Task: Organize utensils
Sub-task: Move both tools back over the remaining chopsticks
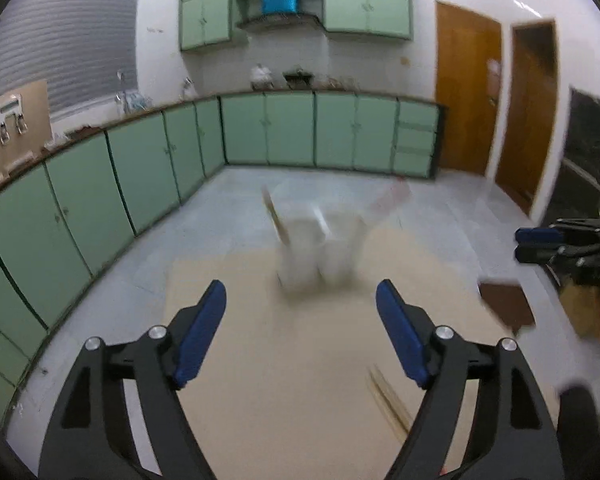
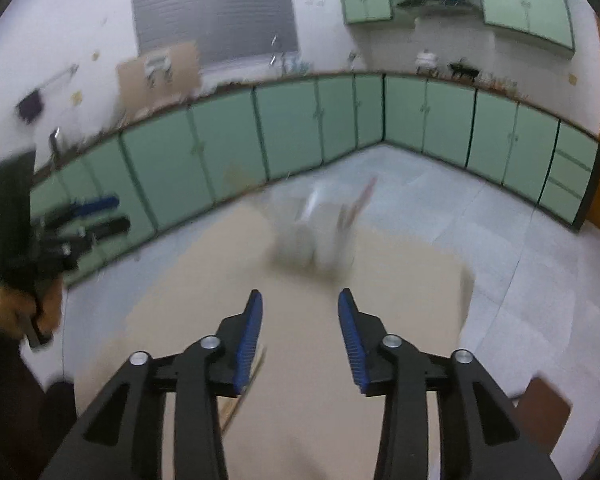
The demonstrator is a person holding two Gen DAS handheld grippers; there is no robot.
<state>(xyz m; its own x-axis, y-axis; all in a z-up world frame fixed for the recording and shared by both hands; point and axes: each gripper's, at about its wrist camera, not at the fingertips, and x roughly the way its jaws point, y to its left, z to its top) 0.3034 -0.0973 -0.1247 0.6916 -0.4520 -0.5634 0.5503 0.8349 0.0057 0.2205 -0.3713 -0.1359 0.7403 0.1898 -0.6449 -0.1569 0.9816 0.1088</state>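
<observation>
Nearest you, the left gripper [image 1: 300, 308] has its blue fingers [image 1: 202, 336] spread wide with nothing between them. Your right gripper [image 2: 300, 312] is parted less far, and is also empty. Both aim downward at the same pale tabletop [image 1: 284, 400], likely so each can take a utensil without crossing the other.

Under the fingers lies a thin wooden piece [image 1: 384, 392], flat on the tabletop, just inside the left gripper's right finger. It looks like chopsticks or a slim handle; blur keeps you from being sure. In the right wrist view the same piece [image 2: 244, 392] shows beside the right gripper's left finger. Neither gripper touches it. Judged from this, it is loose stock not yet sorted.

A brown square [image 1: 508, 304] sits off the tabletop's right side, purpose unclear.

Further out, at the tabletop's far end, stand the white holders [image 1: 320, 248], two pale upright compartments side by side, badly smeared. A wooden handle [image 1: 274, 216] leans out of the left one, and a reddish one [image 1: 388, 196] leans out to the right. So some utensils are already stowed upright, handles up and splayed, and the holders are the likely target for the rest.

Your right gripper also shows at the left view's right edge, held by a hand [image 1: 592, 304].

Beyond: grey floor [image 1: 340, 184], green cabinets [image 1: 292, 128], wooden doors [image 1: 468, 96].
</observation>
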